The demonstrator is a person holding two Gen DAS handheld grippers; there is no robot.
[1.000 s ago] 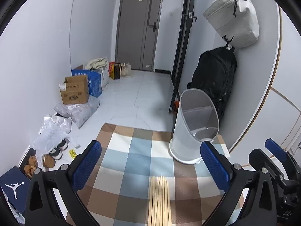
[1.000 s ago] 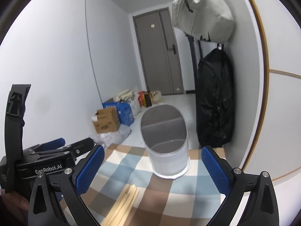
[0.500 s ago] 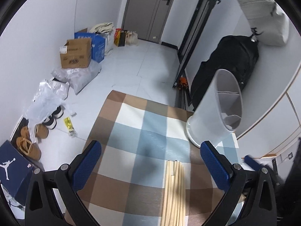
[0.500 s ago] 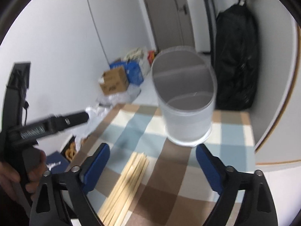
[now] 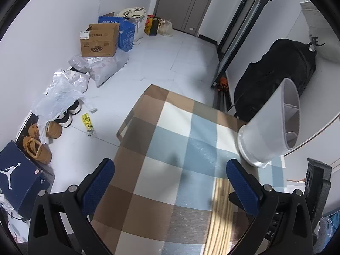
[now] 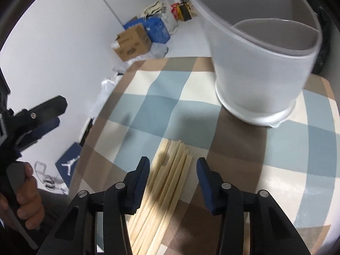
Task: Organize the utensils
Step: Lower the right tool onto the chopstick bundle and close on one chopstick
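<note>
Right gripper (image 6: 172,166): tipped steeply down at the table, black frame with blue pads. Its jaws have just been closing in and now sit at a medium gap, straddling the chopsticks from above. Pads aren't pressing on anything as far as I can see, so nothing's gripped.

Left gripper (image 5: 167,170): also angled down, off to the left side. Jaws spread wide with only bare cloth between them. In the right wrist view you can see the person's hand (image 6: 25,199) wrapped round its handle at the left edge.

Chopsticks: bundle of pale wooden chopsticks (image 6: 167,178) lying flat on the brown, blue and cream checked tablecloth (image 6: 174,108). Long axis runs away from the right gripper toward the holder, leaning a bit to the right at the far end. Far tips are slightly uneven. From the left wrist view they (image 5: 218,208) sit just inside its right finger and look blurred.

Holder: white plastic round utensil holder (image 6: 261,63) with inner dividers, standing upright on the cloth beyond the chopsticks' far tips, apart from them. Compartments look empty from here.
</note>
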